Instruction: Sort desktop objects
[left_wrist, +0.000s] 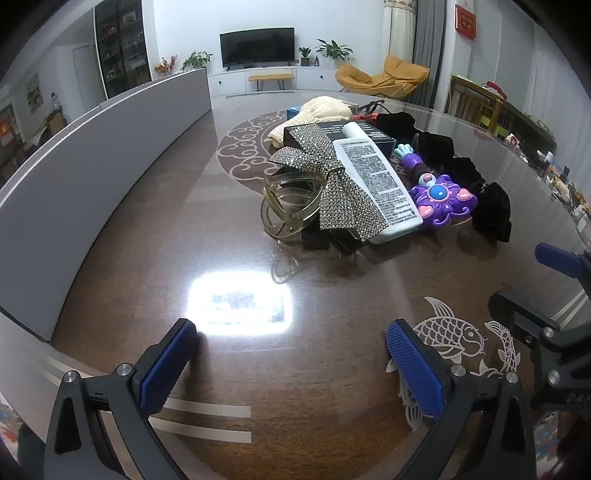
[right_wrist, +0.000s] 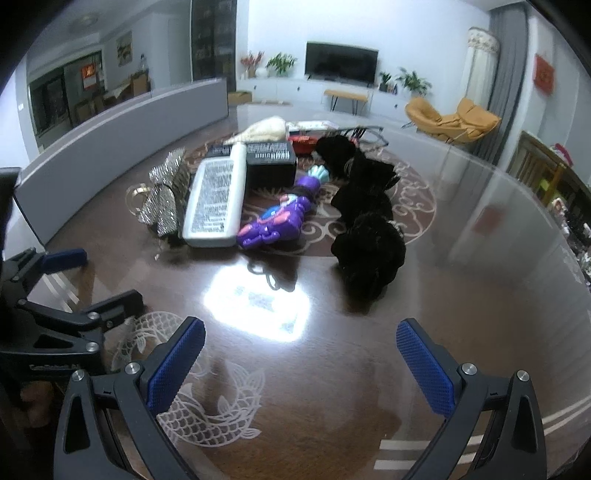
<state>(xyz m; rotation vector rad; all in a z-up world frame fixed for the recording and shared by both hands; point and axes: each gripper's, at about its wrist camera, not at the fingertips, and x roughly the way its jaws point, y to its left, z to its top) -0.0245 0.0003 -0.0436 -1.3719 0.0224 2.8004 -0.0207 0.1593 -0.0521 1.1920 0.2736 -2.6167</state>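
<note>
both claws are hovering spread and empty, left claw (left_wrist: 291, 363) and right claw (right_wrist: 301, 363), over the bare tabletop (left_wrist: 229, 258). sorting looks unstarted; ahead, the heaped white bottle (left_wrist: 376, 184) and purple toy (left_wrist: 441, 199) are waiting, needing a reach forward.

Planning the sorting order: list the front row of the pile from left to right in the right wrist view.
Sequin bow → white bottle → purple toy → black fabric.
</note>
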